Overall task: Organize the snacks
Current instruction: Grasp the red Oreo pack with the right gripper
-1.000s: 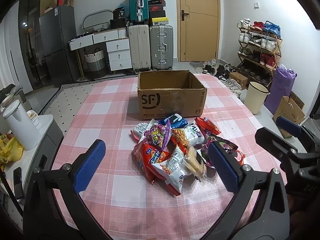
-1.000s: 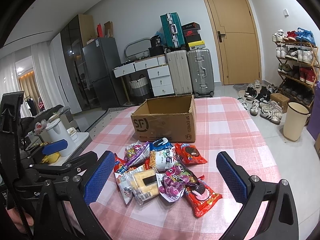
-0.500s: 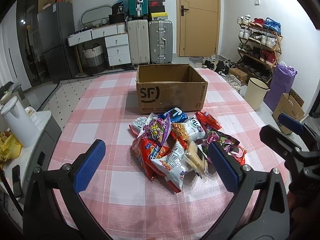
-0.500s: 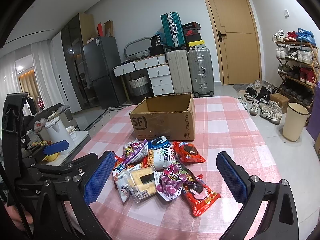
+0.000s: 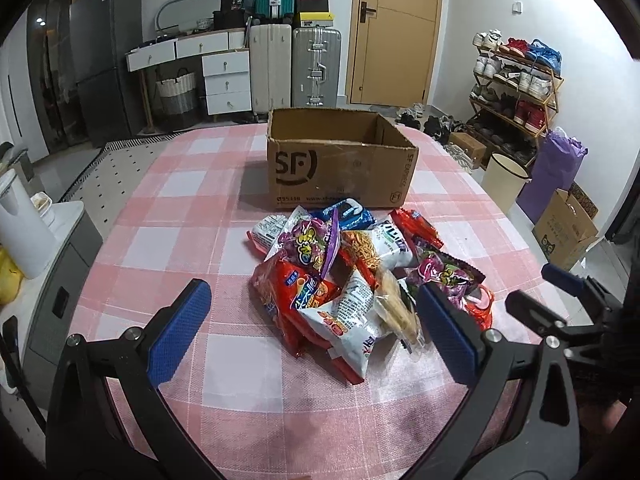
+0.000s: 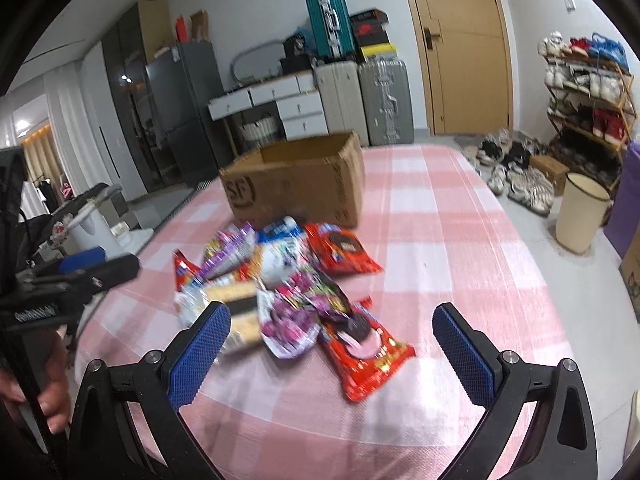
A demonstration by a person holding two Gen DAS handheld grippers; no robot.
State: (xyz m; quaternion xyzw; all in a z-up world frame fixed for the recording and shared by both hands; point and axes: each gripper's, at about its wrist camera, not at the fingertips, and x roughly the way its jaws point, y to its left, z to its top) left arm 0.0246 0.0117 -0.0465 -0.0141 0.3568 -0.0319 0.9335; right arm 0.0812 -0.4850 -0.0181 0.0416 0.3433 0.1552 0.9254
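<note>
A pile of snack bags lies on the pink checked tablecloth, in front of an open brown cardboard box marked SF. My left gripper is open and empty, low over the near side of the pile, with a white and orange bag between its pads. My right gripper is open and empty, just above a purple bag and a red cookie bag. The box and pile are blurred in the right wrist view.
The right gripper shows at the right of the left wrist view; the left gripper at the left of the right wrist view. A white kettle stands on a side unit. A bin, shoe rack and suitcases stand beyond the table.
Both grippers have moved forward and down toward the snack pile, which looks larger and nearer. The right wrist view is now motion-blurred. Both stay open.
</note>
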